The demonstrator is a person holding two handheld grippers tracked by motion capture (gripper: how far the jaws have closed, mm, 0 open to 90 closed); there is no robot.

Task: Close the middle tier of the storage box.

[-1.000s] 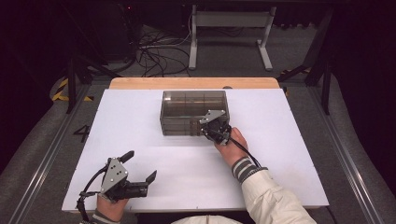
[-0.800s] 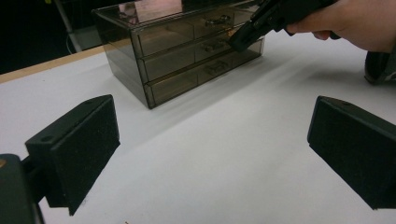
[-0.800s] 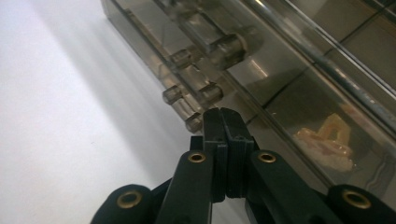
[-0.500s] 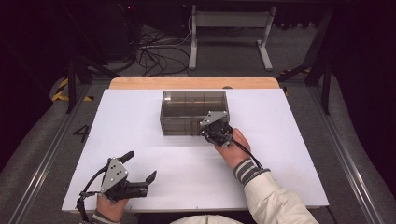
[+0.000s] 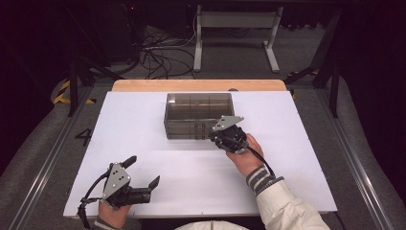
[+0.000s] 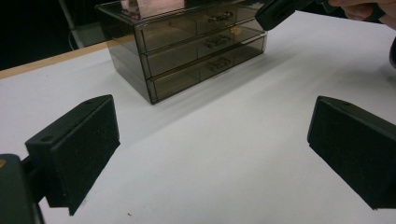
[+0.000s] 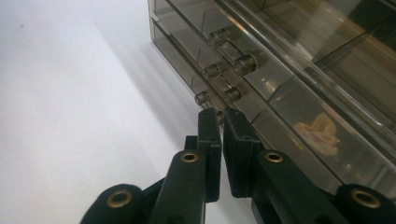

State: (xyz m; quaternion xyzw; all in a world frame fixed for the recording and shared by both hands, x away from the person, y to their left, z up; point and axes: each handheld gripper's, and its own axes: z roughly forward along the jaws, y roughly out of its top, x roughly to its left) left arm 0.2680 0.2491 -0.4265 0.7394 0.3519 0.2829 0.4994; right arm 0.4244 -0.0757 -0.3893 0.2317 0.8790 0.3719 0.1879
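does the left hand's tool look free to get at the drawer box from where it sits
Probably yes. The left tool sits open at the table's near edge, with bare white table between it and the drawer box. The right tool is at the box's front right end.

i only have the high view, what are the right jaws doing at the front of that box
observer: In the right gripper view, the right gripper has its jaws nearly together. They have just been opening a sliver, with the tips by a handle peg and nothing visible between them.
operator: how many drawers
observer: The left gripper view shows the smoky box with three stacked drawers, all pushed in.
operator: anything inside
observer: The right gripper view shows a small pale thing behind one drawer front. I cannot tell what it is.
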